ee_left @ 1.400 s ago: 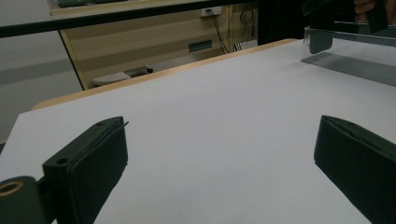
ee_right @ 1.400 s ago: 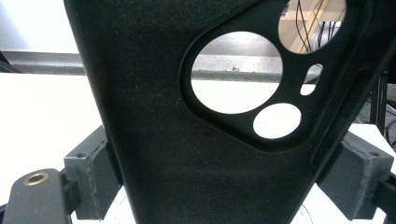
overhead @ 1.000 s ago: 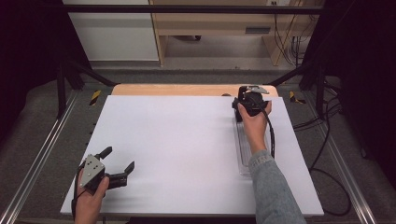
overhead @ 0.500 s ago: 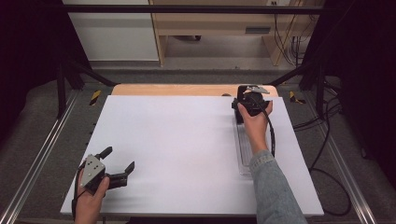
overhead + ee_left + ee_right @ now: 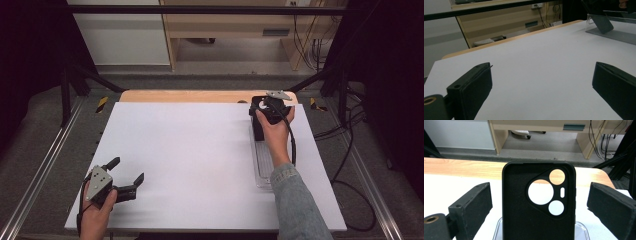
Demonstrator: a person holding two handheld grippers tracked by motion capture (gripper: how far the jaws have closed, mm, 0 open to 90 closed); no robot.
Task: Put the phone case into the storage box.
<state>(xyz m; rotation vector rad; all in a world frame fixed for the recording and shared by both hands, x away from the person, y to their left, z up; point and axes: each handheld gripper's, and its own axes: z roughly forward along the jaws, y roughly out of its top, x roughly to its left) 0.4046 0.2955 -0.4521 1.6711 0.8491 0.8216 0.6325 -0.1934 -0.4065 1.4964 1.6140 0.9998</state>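
A black phone case point(image 5: 539, 220) with round camera cut-outs stands upright at the far end of a clear tray point(image 5: 262, 167) on the right of the white board. My right gripper point(image 5: 540, 193) is open, one jaw on each side of the case with a gap on both sides. From above, the right gripper point(image 5: 262, 106) sits over the tray's far end. My left gripper point(image 5: 128, 169) is open at the near left with nothing between its jaws. From the left gripper point(image 5: 541, 75), the case point(image 5: 602, 23) leans in the tray point(image 5: 621, 35) far off.
The white board point(image 5: 200, 150) covers a wooden table whose far edge point(image 5: 200, 96) shows beyond it. Metal rails point(image 5: 45, 165) run along both sides. Cables point(image 5: 345, 165) lie on the floor at the right.
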